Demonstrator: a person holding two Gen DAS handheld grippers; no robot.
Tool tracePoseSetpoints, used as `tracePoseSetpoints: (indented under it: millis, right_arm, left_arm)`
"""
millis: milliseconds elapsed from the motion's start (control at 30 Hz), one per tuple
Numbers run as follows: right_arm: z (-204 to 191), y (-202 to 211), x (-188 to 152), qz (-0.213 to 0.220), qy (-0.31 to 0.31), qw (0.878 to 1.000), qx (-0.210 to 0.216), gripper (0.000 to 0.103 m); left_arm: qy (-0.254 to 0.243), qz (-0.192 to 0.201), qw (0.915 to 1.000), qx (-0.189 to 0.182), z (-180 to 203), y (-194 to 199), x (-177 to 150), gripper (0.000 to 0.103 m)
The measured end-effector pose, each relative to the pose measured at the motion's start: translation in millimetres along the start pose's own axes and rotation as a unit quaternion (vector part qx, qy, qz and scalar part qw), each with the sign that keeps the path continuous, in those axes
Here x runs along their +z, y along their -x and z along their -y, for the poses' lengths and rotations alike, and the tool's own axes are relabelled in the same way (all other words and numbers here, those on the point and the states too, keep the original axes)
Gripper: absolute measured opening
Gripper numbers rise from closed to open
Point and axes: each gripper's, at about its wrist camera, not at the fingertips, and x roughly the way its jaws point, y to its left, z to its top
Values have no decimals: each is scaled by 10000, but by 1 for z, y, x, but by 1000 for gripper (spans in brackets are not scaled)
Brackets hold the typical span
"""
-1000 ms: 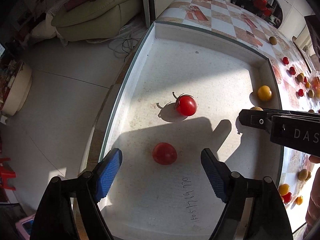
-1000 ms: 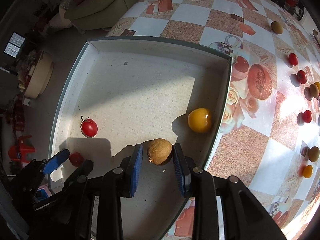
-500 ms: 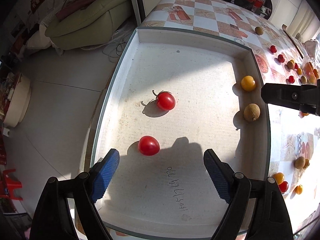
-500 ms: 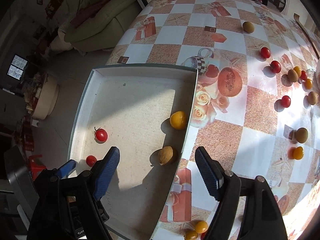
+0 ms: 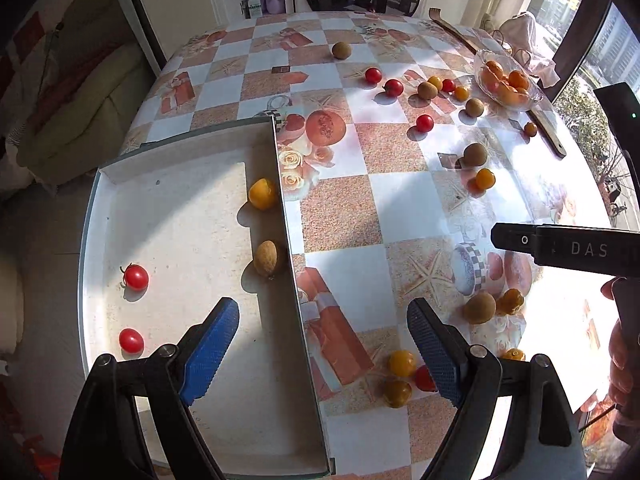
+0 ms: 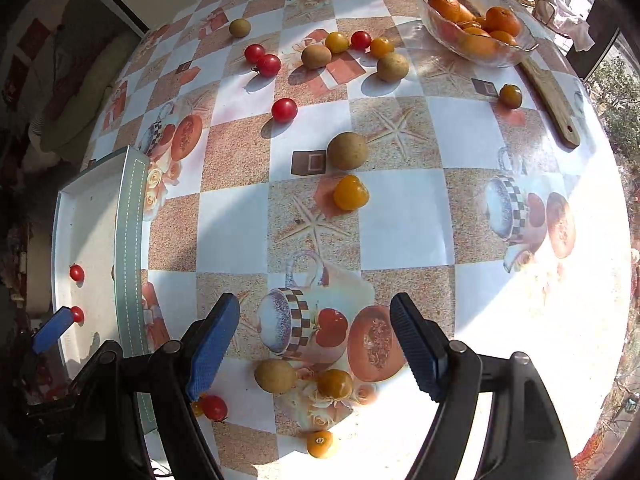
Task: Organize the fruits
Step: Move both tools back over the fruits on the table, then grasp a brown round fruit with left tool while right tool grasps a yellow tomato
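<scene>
A white tray at the table's left holds two red tomatoes, a yellow tomato and a brown longan against its right wall. My left gripper is open and empty above the tray's right wall. My right gripper is open and empty over the table, right of the tray. A brown longan, a yellow tomato and a red tomato lie just below it. Many red, yellow and brown fruits are scattered across the table.
A glass bowl of oranges stands at the far right, beside a long wooden stick. The table carries a checked cloth. A green sofa is on the floor to the left. The right gripper's body shows in the left wrist view.
My right gripper let go of the brown longan in the tray, opened and moved right over the table. My left gripper pulled back and turned right, away from the tray's red tomatoes.
</scene>
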Motion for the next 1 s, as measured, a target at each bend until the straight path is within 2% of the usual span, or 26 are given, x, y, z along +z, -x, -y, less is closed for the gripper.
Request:
tracePoseSetpoints:
  millis: [100, 233, 500, 567, 800, 867, 900, 1000]
  right_arm:
    - [25, 0, -3, 2, -105, 9998, -145, 81]
    - [42, 3, 1, 62, -124, 9998, -125, 81]
    - [33, -8, 25, 99, 197, 9996, 181, 79]
    - [27, -14, 30, 84, 280, 9994, 208, 72]
    - [13, -27, 41, 148, 543, 9983, 141, 60]
    - [9, -28, 45, 203, 645, 9977, 104, 53]
    - [6, -29, 47, 226, 694, 9973, 80, 51]
    - [-1, -31, 50, 265, 784, 9966, 13, 38]
  left_arm:
    - [-275, -70, 9995, -166, 30, -8, 1, 87]
    - [-505, -166, 9980, -327, 60, -18, -1, 87]
    - [-580, -273, 9972, -376, 87, -38, 0, 87]
    - [-540, -280, 9974, -376, 89, -42, 2, 87]
    - [-413, -356, 9979, -351, 93, -55, 1, 87]
    - [-386, -390, 9979, -339, 94, -58, 0, 82]
    - [-378, -443, 9978, -322, 94, -60, -1, 75]
    - [-458, -436, 9978, -210, 100, -59, -3, 75]
